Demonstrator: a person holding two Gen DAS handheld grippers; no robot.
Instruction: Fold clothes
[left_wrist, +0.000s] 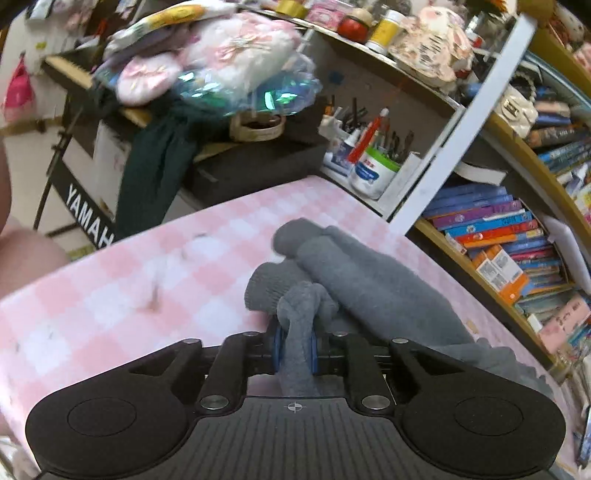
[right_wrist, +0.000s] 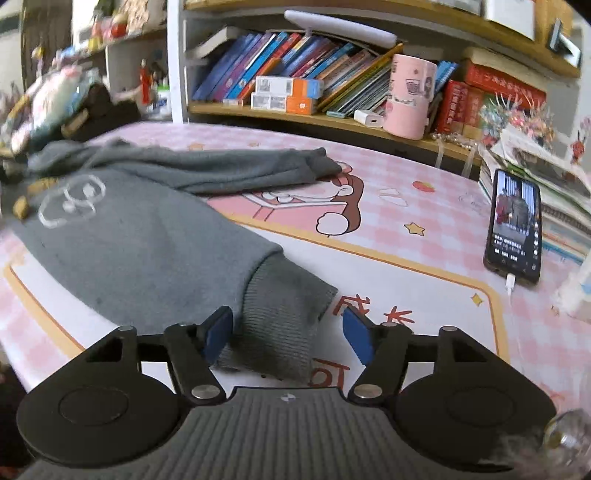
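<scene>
The left gripper (left_wrist: 294, 345) pinches a fold of the grey sweatshirt (right_wrist: 147, 236); the right gripper (right_wrist: 287, 334) gapes wide around its ribbed hem (right_wrist: 277, 332).

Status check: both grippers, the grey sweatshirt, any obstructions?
Left gripper shut on bunched grey knit sweatshirt. Right gripper open, straddling its ribbed hem corner. Black smartphone, charging, lies on the pink checked tablecloth, apart from garment.

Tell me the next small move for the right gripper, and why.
Probably close the right gripper on the sweater's ribbed hem. Its jaws stand open with the hem corner lying between them on the table, while the left gripper is already shut on a bunched part of the gray sweater.
</scene>
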